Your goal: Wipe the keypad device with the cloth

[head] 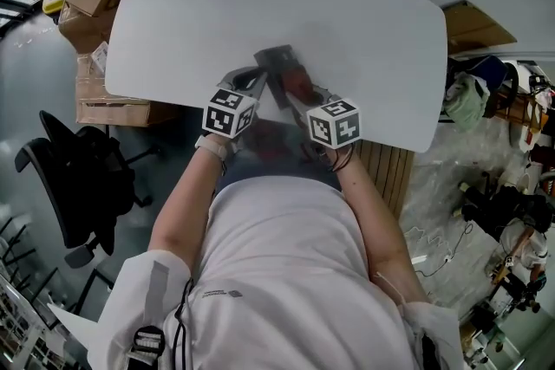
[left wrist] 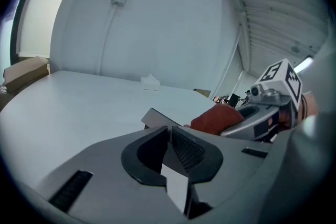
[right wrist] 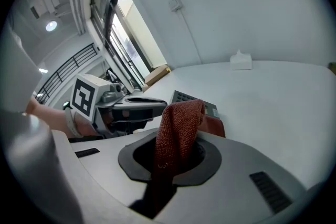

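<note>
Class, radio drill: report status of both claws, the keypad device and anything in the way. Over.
Left claw shut on keypad device. Right claw shut on red cloth, hanging at the device. No obstruction seen.

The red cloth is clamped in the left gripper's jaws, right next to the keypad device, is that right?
Not quite. The red cloth is clamped in the jaws of the right gripper, not the left one, as the right gripper view shows. It does sit right next to the keypad device, which the left gripper holds.
</note>
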Tool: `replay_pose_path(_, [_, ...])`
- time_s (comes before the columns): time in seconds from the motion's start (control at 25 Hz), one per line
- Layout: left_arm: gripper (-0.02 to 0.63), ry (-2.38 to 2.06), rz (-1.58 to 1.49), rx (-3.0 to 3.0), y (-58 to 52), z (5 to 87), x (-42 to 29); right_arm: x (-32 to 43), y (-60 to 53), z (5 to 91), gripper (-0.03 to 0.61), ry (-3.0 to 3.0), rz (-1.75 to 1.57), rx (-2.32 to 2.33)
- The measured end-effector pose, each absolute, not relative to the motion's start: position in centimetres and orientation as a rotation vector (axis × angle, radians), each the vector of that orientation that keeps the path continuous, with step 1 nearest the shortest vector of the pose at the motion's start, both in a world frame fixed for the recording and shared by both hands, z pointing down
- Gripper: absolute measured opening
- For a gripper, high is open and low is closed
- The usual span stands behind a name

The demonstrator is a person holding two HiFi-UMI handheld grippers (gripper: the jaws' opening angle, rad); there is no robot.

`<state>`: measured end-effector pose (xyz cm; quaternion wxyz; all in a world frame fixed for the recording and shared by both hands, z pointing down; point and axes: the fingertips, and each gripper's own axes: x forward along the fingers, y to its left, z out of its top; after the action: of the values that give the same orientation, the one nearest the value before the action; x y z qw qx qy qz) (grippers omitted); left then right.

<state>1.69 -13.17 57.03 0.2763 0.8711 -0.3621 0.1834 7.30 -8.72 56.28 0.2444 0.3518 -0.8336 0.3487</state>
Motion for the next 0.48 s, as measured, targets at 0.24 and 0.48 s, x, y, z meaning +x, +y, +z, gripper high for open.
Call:
replay_pose_path(0.24, [0.014, -0.965, 0.464, 2.329, -14.4, 57.0, 1.7, 4.9, -9.1, 54.4, 0.054, -2.359, 1.017, 0.981])
replay_pose_path(0.48, [0.014, -0.919, 0.442, 2.309, -13.2, 55.9, 1.9, 4.5, -10.1, 54.6, 0.054, -2.370, 1.060, 1.001])
